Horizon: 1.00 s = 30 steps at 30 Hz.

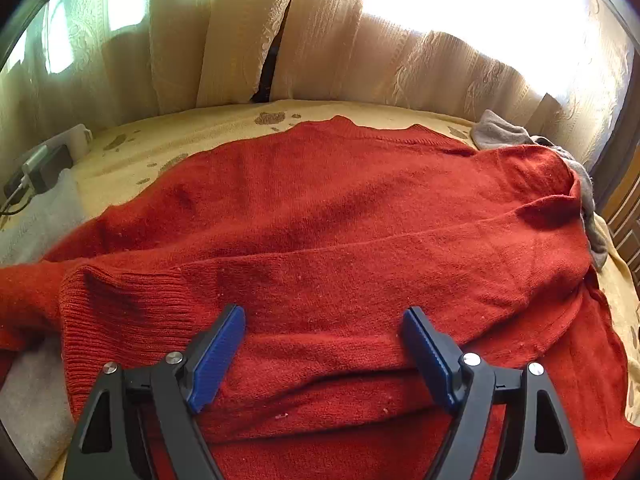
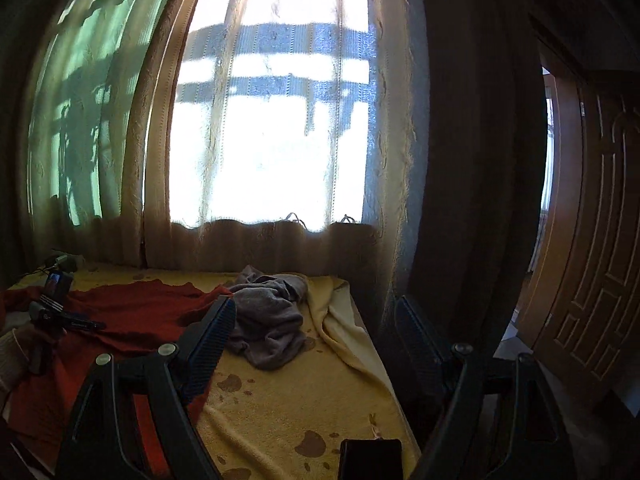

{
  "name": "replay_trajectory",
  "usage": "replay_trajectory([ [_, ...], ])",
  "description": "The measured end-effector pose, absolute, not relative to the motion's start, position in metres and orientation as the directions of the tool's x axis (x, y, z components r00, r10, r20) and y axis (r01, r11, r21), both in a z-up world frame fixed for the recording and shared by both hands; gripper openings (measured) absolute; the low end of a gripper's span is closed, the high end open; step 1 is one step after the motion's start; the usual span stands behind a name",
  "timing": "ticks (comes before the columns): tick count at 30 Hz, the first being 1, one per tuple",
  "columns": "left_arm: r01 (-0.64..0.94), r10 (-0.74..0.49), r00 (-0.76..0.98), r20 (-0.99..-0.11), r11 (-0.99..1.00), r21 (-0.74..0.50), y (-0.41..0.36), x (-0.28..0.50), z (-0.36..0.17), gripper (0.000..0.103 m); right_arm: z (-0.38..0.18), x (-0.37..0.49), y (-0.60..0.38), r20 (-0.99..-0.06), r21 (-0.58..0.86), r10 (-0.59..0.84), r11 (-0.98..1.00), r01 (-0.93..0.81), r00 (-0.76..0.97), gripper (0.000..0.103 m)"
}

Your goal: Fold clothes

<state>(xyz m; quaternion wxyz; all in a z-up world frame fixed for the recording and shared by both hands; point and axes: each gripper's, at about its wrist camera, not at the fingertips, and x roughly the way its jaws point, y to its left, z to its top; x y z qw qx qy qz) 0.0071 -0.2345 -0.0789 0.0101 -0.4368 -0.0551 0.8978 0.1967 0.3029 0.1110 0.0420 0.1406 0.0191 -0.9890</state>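
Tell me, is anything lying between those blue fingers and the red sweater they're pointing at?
Nothing visible does. The left gripper hangs open right over the red sweater, with only bare knit between its fingers. The grey garment lies off at the sweater's far right edge, clear of that spot.

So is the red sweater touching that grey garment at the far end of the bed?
Touching. In the left wrist view the red sweater overlaps the grey garment; the right wrist view shows their edges meeting too.
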Motion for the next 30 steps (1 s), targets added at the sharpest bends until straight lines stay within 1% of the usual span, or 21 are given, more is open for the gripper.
replay_trajectory([
  [3, 0.026, 0.054, -0.614, -0.787, -0.996, -0.089, -0.232, 0.007, -0.079, 0.084, 0.113, 0.217, 0.336, -0.241, 0.076, 0.003, -0.997, -0.022, -0.971, 0.085],
  [5, 0.024, 0.052, -0.613, -0.789, -0.996, -0.085, -0.232, 0.007, -0.08, 0.085, 0.113, 0.232, 0.354, -0.215, 0.119, 0.063, -0.989, -0.09, -0.975, 0.085],
  [7, 0.024, 0.047, -0.612, -0.79, -0.997, -0.078, -0.231, 0.007, -0.08, 0.085, 0.11, 0.244, 0.37, -0.211, 0.146, 0.114, -0.978, -0.147, -0.971, 0.085],
  [8, 0.024, 0.041, -0.61, -0.791, -0.997, -0.07, -0.23, 0.007, -0.08, 0.086, 0.107, 0.247, 0.375, -0.223, 0.152, 0.128, -0.975, -0.164, -0.966, 0.085],
  [10, 0.025, 0.029, -0.609, -0.793, -0.998, -0.055, -0.228, 0.006, -0.08, 0.087, 0.093, 0.243, 0.378, -0.288, 0.161, 0.099, -0.975, -0.15, -0.952, 0.088],
  [11, 0.026, 0.024, -0.608, -0.793, -0.998, -0.05, -0.227, 0.006, -0.08, 0.087, 0.083, 0.239, 0.372, -0.323, 0.157, 0.066, -0.98, -0.122, -0.944, 0.088],
  [13, 0.027, 0.022, -0.608, -0.793, -0.998, -0.049, -0.227, 0.006, -0.08, 0.087, 0.061, 0.227, 0.358, -0.394, 0.142, -0.005, -0.988, -0.055, -0.919, 0.093],
  [15, 0.028, 0.024, -0.608, -0.793, -0.998, -0.051, -0.227, 0.006, -0.081, 0.088, 0.04, 0.216, 0.337, -0.448, 0.114, -0.071, -0.993, 0.022, -0.891, 0.095],
  [17, 0.027, 0.025, -0.608, -0.794, -0.998, -0.052, -0.227, 0.006, -0.081, 0.088, 0.022, 0.213, 0.32, -0.471, 0.097, -0.099, -0.993, 0.059, -0.877, 0.095],
  [20, 0.026, 0.031, -0.607, -0.794, -0.998, -0.059, -0.228, 0.006, -0.082, 0.088, 0.013, 0.221, 0.332, -0.452, 0.07, -0.012, -0.997, -0.022, -0.892, 0.095],
  [23, 0.027, 0.025, -0.607, -0.795, -0.998, -0.052, -0.227, 0.006, -0.082, 0.089, 0.014, 0.244, 0.385, -0.426, 0.163, 0.094, -0.97, -0.178, -0.9, 0.095],
  [26, 0.028, 0.022, -0.606, -0.795, -0.998, -0.049, -0.226, 0.006, -0.082, 0.089, 0.012, 0.28, 0.433, -0.416, 0.172, 0.278, -0.911, -0.375, -0.866, 0.095],
  [30, 0.029, 0.02, -0.605, -0.796, -0.999, -0.046, -0.226, 0.006, -0.082, 0.09, -0.001, 0.333, 0.485, -0.425, 0.157, 0.488, -0.79, -0.593, -0.762, 0.095],
])
